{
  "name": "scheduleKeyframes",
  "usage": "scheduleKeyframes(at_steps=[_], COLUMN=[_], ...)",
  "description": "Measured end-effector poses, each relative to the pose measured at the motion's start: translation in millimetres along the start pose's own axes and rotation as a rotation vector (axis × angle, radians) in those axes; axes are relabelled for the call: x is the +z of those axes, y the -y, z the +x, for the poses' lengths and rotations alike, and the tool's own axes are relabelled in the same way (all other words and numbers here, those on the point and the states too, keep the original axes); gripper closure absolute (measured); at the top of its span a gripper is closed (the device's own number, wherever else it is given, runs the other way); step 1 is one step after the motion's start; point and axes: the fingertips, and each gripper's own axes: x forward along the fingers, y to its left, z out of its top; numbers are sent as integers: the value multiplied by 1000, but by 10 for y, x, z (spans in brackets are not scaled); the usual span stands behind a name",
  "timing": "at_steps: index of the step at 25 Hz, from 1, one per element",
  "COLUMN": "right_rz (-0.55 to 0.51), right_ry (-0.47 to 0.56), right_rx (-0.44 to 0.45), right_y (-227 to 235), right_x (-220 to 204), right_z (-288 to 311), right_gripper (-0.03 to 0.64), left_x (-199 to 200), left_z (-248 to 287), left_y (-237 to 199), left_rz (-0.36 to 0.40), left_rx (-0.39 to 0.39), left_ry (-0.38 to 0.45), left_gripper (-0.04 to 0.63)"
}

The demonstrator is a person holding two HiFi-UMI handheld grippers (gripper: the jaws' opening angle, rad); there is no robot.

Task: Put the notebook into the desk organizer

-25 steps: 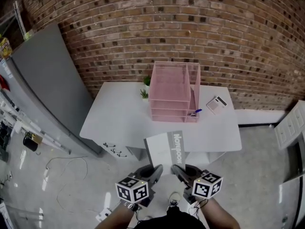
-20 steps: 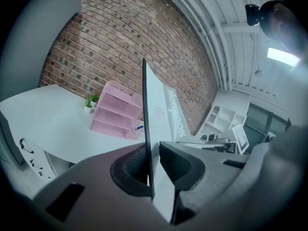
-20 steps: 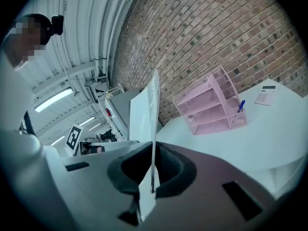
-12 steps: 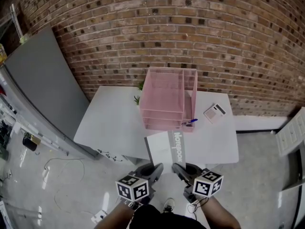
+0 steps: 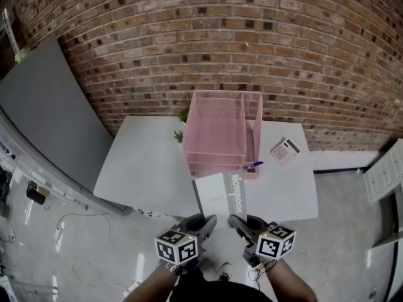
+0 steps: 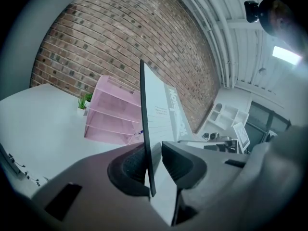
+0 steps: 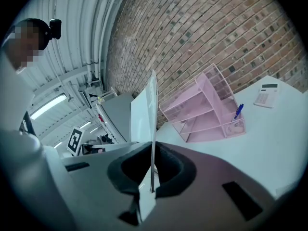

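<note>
Head view: notebook (image 5: 221, 194) has drawn nearer the pink organizer (image 5: 220, 134), not yet inside. Left gripper view: left gripper (image 6: 153, 160) jaws opening, notebook loose between. Right gripper view: right gripper (image 7: 151, 167) clamps its edge alone; it may twist and slip.

Only legible print: "Notebook", dark letters running lengthwise on the grey band of the notebook (image 5: 217, 197) cover, head view. Left gripper view shows the same word foreshortened, plus lines of small print on the cover, too small to read. Calculator (image 5: 286, 151) on the worktop (image 5: 145, 168): key labels unreadable.
</note>
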Motion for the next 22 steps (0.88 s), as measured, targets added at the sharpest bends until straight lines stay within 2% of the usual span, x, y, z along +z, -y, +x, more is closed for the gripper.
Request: scheduleKeyframes(at_steps=[6, 15, 22], right_rz=[15, 67, 129], right_ry=[13, 12, 55], right_rx=[-66, -192, -238], right_y=[76, 173, 227], right_x=[86, 60, -24], right_z=[319, 726, 966], right_gripper=[603, 604, 604], left_x=[150, 185, 172], left_z=[89, 175, 197], left_y=[-393, -892, -1184], left_rz=[-6, -20, -14], left_rx=[-40, -110, -155], left_ry=[-40, -124, -190], left_gripper=[502, 499, 497])
